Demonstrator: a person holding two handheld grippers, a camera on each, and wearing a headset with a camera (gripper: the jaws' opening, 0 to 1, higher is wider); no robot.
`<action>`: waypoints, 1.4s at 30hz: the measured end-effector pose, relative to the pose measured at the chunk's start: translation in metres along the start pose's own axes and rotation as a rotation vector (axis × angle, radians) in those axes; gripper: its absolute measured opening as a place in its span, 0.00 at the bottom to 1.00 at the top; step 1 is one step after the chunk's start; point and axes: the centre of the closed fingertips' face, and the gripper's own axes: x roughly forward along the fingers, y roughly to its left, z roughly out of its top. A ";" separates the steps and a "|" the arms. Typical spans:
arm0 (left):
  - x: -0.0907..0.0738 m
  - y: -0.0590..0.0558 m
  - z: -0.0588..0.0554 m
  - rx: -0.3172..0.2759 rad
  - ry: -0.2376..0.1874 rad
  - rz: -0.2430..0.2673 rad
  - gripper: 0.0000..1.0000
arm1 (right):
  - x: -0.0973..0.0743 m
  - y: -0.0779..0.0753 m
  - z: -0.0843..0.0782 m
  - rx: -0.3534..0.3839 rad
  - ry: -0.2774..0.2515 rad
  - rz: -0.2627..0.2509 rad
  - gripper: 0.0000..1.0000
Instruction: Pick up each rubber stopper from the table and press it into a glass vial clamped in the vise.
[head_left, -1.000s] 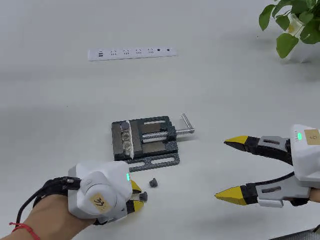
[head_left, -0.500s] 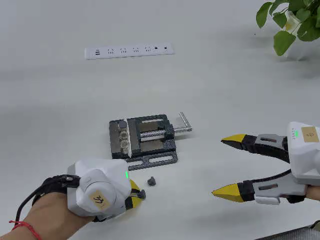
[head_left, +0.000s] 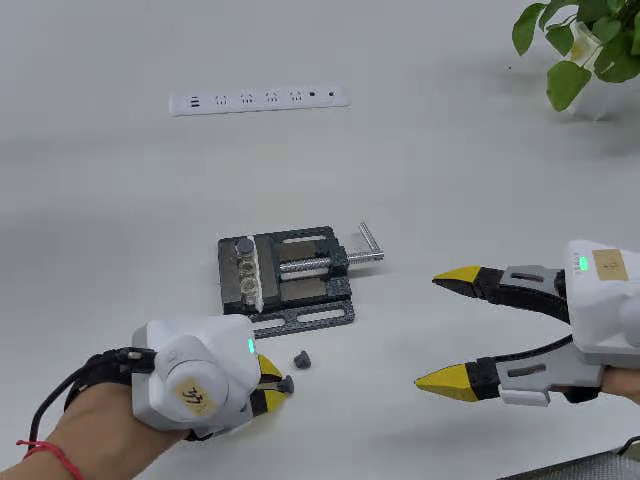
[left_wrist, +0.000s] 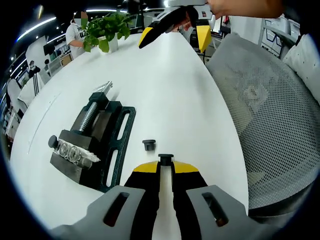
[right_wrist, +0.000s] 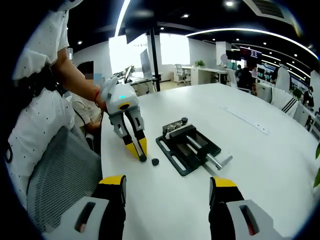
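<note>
Since the earlier frames the right tongs (head_left: 427, 329) edge slightly toward the vise (head_left: 300, 282), while the left tongs (head_left: 281, 386) stay almost in place, low over the tabletop (head_left: 450, 180). The left tongs (left_wrist: 166, 166) are clenched on one rubber stopper (left_wrist: 165, 159), pinched at the very tips. Which end of it faces down cannot be determined. The right tongs (right_wrist: 167, 184) are released, jaws spread wide and carrying nothing. The vise lies well ahead of them, with its screw handle on their side. A second stopper (head_left: 301, 360) lies loose on the tabletop just ahead of the left tongs and slightly to their left, between the tips and the vise base. The vials (left_wrist: 75, 152) stand in a row clamped in the vise, ahead and to the left of the left tongs. The row runs across the vise, at right angles to its screw. The far vial (left_wrist: 52, 141) already carries a dark stopper, and the vials nearer the left tongs show open mouths. The left tongs are clearly closer to the row than the right tongs. The coming move therefore appears to belong to the left tongs: carry the held stopper forward and left, lift it above the nearest open mouth, align it over that mouth, then press down.
</note>
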 end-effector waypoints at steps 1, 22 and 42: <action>-0.001 0.000 0.002 -0.006 -0.010 0.002 0.05 | 0.000 0.001 0.002 -0.003 -0.001 0.002 0.65; -0.071 0.005 0.093 -0.066 -0.293 0.085 0.05 | 0.021 0.041 0.087 -0.093 -0.043 0.207 0.39; -0.096 -0.004 0.113 -0.012 -0.378 0.096 0.05 | 0.038 0.068 0.099 -0.188 0.054 0.365 0.13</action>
